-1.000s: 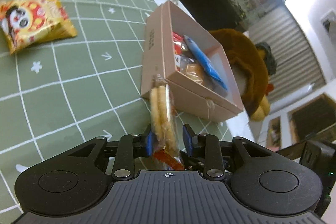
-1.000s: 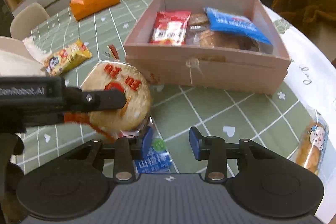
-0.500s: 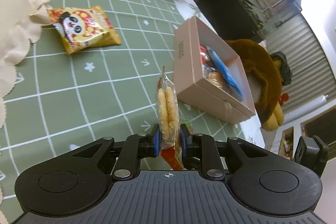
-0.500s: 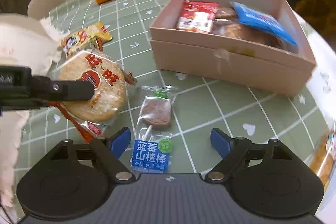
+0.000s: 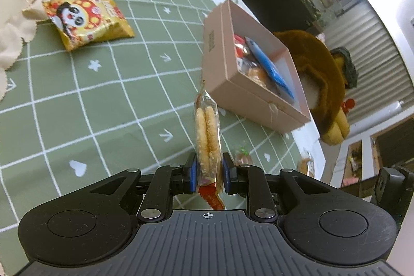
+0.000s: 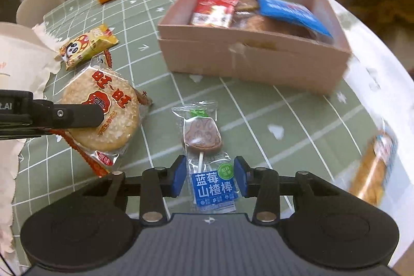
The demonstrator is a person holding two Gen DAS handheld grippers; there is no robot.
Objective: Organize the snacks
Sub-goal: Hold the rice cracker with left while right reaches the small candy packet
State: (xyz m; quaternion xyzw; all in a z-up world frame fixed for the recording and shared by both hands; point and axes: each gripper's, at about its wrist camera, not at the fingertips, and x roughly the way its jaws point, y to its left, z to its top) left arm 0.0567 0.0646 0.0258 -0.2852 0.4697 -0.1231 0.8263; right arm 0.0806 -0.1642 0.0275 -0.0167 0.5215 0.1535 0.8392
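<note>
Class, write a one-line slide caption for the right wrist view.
Right tongs straddle a wrapped lollipop on the green tablecloth, their jaws just closing, near a pink box of snacks.

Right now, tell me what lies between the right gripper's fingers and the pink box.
In the right wrist view, the wrapped lollipop lies there, its lower end between the right gripper's fingers; beyond it, only bare green tablecloth reaches the pink box.

Right gripper (image 6: 209,176) jaws just closed in around the lollipop packet (image 6: 207,157) lying on the green grid tablecloth (image 6: 258,120); pads at its edges, contact unclear. Left gripper's finger (image 6: 75,115) clamps the rice cracker pack (image 6: 103,110). Pink box (image 6: 248,61) behind, snacks inside.
</note>
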